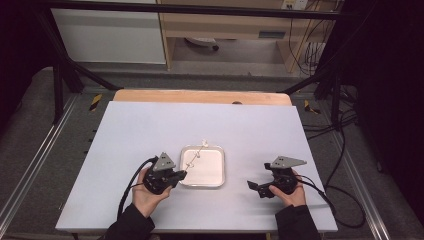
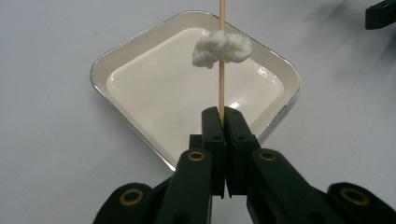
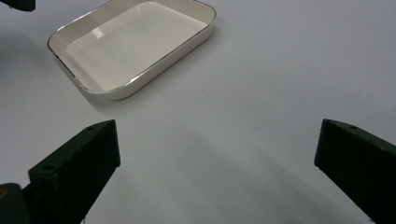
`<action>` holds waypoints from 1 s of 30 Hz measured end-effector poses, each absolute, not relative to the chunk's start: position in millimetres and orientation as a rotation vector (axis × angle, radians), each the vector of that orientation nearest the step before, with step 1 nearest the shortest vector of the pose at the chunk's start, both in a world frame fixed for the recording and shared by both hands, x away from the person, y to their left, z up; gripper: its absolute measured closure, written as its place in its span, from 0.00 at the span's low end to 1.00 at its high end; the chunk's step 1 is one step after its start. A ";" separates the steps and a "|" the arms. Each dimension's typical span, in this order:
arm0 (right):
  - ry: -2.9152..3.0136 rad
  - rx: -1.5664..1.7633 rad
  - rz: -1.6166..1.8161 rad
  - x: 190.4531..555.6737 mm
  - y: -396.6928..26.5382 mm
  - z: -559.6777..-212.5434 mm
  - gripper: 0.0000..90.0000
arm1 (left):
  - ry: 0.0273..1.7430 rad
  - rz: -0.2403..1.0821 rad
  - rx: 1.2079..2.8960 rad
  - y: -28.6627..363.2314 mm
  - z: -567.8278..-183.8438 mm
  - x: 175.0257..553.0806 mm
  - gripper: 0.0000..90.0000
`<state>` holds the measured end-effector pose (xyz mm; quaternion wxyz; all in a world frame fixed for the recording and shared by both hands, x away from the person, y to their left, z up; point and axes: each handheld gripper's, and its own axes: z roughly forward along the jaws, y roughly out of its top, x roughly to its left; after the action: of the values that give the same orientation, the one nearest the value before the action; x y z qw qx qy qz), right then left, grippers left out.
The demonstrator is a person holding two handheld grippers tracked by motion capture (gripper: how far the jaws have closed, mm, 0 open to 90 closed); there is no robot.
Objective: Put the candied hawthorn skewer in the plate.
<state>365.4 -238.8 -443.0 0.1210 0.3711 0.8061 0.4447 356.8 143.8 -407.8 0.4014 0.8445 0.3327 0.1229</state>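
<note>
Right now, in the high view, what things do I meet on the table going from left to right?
Left hand-held gripper holding a wooden skewer → white tray → right hand-held gripper, open.

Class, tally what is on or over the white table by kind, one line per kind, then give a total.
Tray: 1
Wooden skewer: 1, held in the left claw
White fluffy pieces on the skewer: 2, judging by the high view
Claws: 2, left and right
Total: 6

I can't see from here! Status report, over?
Left hand-held gripper shut on skewer, fluffy white piece threaded. Right hand-held gripper open. Tray empty.
</note>
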 end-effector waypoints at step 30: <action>2.356 1.106 1.290 361.4 -248.2 -448.8 0.01 | 0.975 0.310 2.360 109.7 -432.8 383.7 0.98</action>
<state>361.4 -248.2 -448.8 0.1181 0.3782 0.8052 0.4411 383.7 109.7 -432.8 0.2808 0.8807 0.3636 0.1156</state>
